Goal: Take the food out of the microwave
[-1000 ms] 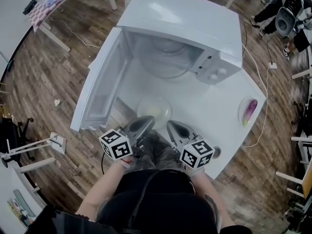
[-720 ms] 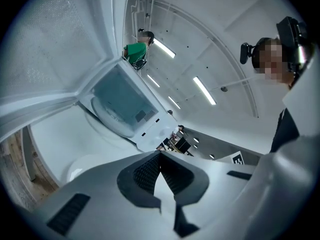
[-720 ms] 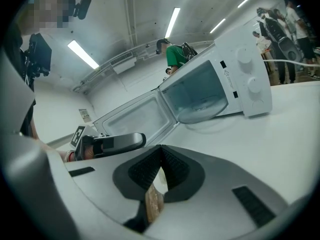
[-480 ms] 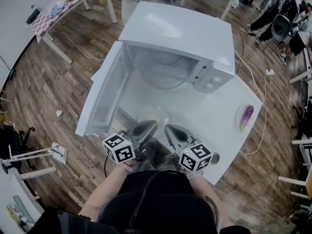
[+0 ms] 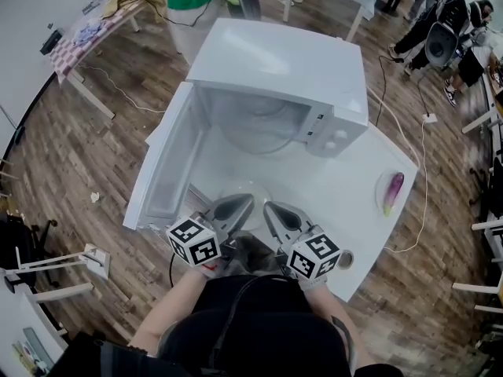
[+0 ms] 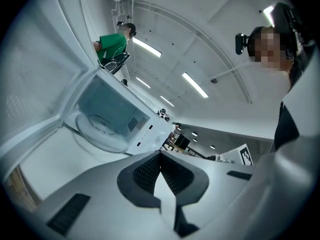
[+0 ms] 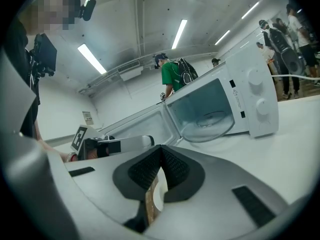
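Head view showed the left gripper (image 5: 248, 199) and the right gripper (image 5: 266, 205) close to the person, each with its fingers squeezed shut together, then the clear bowl (image 5: 245, 188) just past their tips over the white table (image 5: 354, 181), and behind it the microwave (image 5: 283, 61) with its door (image 5: 161, 171) wide open.

A white box-shaped microwave (image 5: 279, 61) is set on the white surface (image 5: 346, 187). Its door (image 5: 161, 167) is swung wide open to the left, and a round glass turntable (image 5: 263, 128) is seen inside. A pale, translucent round bowl (image 5: 250, 192) is seen outside, just before the open cavity; its contents cannot be made out.
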{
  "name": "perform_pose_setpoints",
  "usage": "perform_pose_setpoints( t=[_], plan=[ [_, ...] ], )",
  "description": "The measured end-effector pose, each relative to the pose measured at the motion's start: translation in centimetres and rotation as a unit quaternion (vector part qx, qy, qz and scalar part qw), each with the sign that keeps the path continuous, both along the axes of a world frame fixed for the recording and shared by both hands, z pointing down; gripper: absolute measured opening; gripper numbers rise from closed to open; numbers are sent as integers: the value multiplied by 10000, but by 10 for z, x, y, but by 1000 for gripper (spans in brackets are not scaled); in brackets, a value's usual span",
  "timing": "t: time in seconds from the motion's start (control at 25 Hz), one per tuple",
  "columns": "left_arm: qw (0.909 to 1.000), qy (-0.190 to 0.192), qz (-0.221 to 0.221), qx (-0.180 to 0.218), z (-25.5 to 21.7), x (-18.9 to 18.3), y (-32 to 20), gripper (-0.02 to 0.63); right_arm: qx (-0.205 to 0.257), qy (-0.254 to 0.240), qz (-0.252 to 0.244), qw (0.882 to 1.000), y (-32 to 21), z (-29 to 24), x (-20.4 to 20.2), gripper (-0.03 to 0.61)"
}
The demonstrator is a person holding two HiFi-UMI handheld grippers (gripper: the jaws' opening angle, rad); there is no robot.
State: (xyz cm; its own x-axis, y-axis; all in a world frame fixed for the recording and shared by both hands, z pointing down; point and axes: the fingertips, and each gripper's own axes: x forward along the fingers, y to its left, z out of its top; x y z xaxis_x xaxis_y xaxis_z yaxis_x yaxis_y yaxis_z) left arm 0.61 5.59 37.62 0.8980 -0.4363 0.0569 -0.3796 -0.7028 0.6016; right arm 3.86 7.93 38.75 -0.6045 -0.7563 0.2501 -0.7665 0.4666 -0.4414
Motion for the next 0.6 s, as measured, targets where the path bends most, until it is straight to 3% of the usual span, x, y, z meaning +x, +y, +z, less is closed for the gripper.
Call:
perform_pose_setpoints(
  t=[0.24,0.6],
  plan=[
    [9989,-298,98,349,-3,4,-3,10,165,32,80,9998,-5,-5,3,18],
    [9990,-331,126,275,2,2,-8,11,172,36,63,9998,-10,-3,-2,18]
  ],
)
